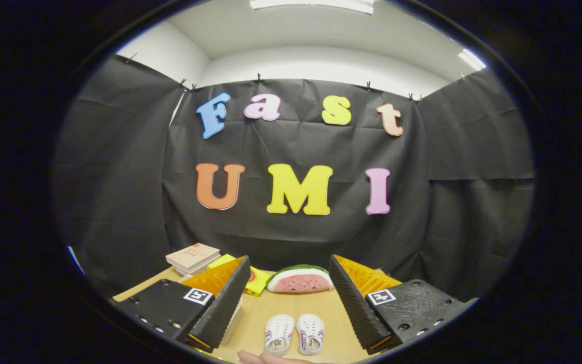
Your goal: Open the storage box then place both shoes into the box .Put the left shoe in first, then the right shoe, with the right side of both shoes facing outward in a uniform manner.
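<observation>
Two shoes (294, 333) side by side on table (281, 306), watermelon slice (299, 279) behind, books (193, 257) far left

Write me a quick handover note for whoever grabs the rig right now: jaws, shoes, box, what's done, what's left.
Gripper: jaws wide open, holding nothing, raised above the table.
Shoes: a white pair side by side on the table, between and below the fingers, untouched. A hand rests just next to them.
Beyond them: a watermelon-slice toy, a yellow item and a stack of books by the booth wall.
Storage box: I cannot make it out from here, so I cannot say it is open.
Done: nothing visible. Left: open the box, left shoe in, then right, right sides outward.
</observation>
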A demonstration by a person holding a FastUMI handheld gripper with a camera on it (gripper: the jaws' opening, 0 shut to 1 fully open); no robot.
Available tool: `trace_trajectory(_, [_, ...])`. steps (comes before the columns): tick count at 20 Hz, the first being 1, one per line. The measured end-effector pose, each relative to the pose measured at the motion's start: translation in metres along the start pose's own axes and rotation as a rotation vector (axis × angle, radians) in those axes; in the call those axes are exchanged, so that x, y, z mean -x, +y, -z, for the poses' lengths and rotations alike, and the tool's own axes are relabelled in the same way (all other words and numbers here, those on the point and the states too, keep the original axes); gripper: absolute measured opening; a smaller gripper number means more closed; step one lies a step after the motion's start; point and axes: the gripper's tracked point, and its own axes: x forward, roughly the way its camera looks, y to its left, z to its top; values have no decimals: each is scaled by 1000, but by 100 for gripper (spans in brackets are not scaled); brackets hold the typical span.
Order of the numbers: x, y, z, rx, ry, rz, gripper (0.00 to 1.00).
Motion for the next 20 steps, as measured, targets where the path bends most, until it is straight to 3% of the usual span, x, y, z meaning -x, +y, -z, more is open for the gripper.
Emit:
trace_trajectory(4, [-28,1,25,-30,67,-51,95])
trace_trajectory(7, [-53,10,56,-91,170,-139,95])
trace_trajectory(10, [-81,28,97,-167,307,-264,96])
trace_trajectory(20, [-137,103,223,-520,791,-806,95])
